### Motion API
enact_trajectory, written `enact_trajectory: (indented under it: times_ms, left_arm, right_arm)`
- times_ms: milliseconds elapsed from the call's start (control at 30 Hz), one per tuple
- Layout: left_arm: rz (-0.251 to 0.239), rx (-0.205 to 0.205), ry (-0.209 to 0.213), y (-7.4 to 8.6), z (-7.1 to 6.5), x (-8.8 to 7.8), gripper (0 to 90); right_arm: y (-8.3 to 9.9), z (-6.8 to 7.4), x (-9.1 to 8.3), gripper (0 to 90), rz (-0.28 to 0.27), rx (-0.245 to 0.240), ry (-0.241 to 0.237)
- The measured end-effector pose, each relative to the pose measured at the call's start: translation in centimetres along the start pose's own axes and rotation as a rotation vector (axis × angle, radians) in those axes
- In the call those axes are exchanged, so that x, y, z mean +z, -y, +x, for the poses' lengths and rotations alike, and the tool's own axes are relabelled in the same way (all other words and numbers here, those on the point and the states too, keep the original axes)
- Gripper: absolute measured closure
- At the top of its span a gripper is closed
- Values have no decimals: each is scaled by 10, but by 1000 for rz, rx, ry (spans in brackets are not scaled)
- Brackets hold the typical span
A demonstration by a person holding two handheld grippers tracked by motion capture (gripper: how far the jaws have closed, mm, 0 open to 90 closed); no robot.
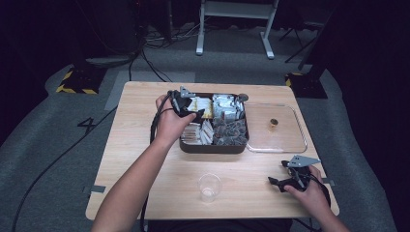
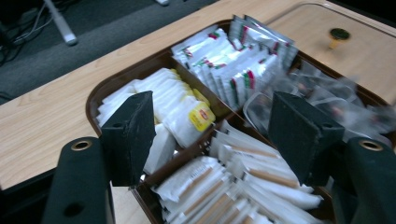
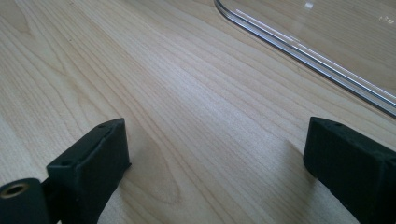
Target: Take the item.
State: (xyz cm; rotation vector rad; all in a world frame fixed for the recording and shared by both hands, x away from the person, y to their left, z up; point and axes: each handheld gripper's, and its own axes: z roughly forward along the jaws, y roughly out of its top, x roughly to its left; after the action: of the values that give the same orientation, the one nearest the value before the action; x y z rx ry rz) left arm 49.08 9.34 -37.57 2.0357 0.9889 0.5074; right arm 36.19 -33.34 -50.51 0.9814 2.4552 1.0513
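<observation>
Tea bags (image 2: 187,112) fill the tray's (image 1: 212,147) far-left compartment at the bench's (image 1: 145,164) middle; the left gripper (image 2: 219,135) hovers above, fingers spread to pick. Right gripper (image 1: 283,181) rests near-right, fingers spread, empty.

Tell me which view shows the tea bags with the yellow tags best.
The left gripper view: the tea bags with yellow tags lie close up in the brown tray, between the open jaws of the left gripper, nothing gripped. In the high view they are a small pale patch partly behind the left hand. The right gripper view looks at bare table.
</observation>
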Motion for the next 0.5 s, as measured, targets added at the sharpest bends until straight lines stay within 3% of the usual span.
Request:
enact_trajectory:
  times_ms: [167, 267, 500]
  left_arm:
    - [20, -38, 38, -5, 7, 24, 358]
    - [33, -40, 40, -7, 10, 35, 362]
    - [107, -59, 67, -10, 20, 65, 415]
  right_arm:
    - [0, 0, 0, 69, 0, -1, -1]
    - [0, 0, 0, 69, 0, -1, -1]
    - [0, 0, 0, 69, 0, -1, -1]
